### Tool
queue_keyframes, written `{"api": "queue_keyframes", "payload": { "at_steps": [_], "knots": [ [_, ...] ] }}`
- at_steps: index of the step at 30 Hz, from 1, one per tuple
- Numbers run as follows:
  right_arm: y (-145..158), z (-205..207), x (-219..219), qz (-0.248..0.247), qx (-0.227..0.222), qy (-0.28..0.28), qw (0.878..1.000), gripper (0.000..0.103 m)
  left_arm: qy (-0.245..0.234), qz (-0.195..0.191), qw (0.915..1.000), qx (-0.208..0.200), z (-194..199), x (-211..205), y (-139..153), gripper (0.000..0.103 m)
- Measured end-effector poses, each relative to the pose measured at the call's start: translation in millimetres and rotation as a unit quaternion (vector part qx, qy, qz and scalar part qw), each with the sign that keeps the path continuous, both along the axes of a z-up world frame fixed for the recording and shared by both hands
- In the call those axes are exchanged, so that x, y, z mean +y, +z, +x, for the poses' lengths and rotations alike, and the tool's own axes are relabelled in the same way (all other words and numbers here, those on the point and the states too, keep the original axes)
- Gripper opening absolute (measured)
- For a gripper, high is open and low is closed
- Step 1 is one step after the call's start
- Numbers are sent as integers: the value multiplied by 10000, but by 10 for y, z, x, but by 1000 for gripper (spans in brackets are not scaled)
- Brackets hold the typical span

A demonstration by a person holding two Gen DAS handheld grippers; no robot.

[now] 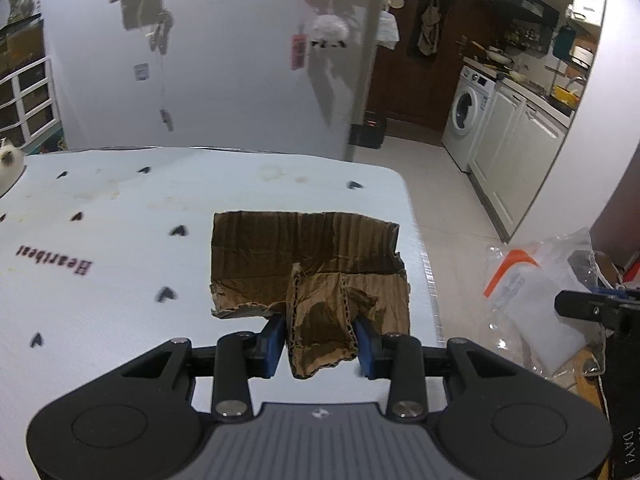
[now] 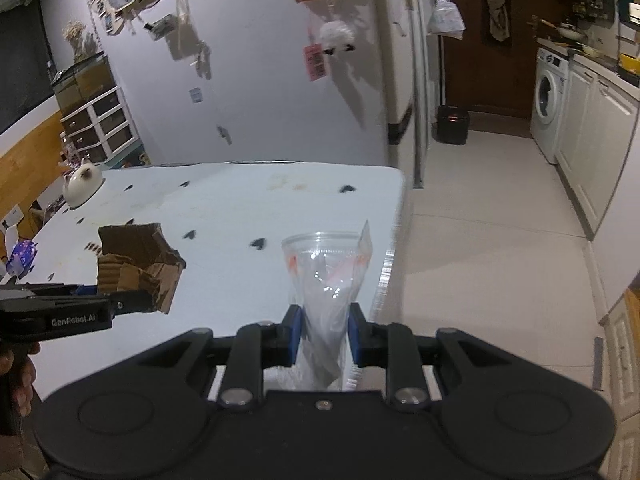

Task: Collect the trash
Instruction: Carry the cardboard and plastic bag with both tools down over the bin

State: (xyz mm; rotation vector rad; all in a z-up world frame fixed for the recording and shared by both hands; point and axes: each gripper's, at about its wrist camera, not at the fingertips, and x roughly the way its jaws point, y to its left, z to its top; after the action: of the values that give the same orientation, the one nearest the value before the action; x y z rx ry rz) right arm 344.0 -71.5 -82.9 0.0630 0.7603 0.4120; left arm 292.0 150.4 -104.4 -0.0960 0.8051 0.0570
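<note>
Left wrist: heart-print tablecloth (image 1: 120, 240), kitchen floor (image 1: 440, 184).

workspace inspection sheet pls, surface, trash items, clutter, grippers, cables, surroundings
Surface: white table with black heart prints, faint stains near the far edge.
Job's things: torn cardboard piece; clear plastic bag with orange markings.
Clutter: white cat-shaped figure at the far left corner; purple wrapped item at the left edge.
Grippers: left gripper shut on the cardboard piece; right gripper shut on the plastic bag.
Cables: nothing seen.
Surroundings: washing machine, white cabinets, wall with pinned notes, tiled floor.
</note>
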Motion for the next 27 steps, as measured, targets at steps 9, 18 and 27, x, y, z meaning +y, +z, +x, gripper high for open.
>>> {"api": "queue_keyframes", "payload": {
  "at_steps": [9, 18, 27],
  "knots": [
    [-102, -45, -997, -34, 54, -327, 9994, 25, -352, -80, 9993, 30, 135, -904, -106, 39],
    [-379, -58, -1831, -105, 306, -792, 9963, 25, -1075, -198, 9933, 371, 386, -1833, -478, 39],
    [-996, -56, -2501, -228, 872, -1340, 9869, 25, -1588, -136, 9815, 1060, 706, -2489, -1218, 39]
  ]
}}
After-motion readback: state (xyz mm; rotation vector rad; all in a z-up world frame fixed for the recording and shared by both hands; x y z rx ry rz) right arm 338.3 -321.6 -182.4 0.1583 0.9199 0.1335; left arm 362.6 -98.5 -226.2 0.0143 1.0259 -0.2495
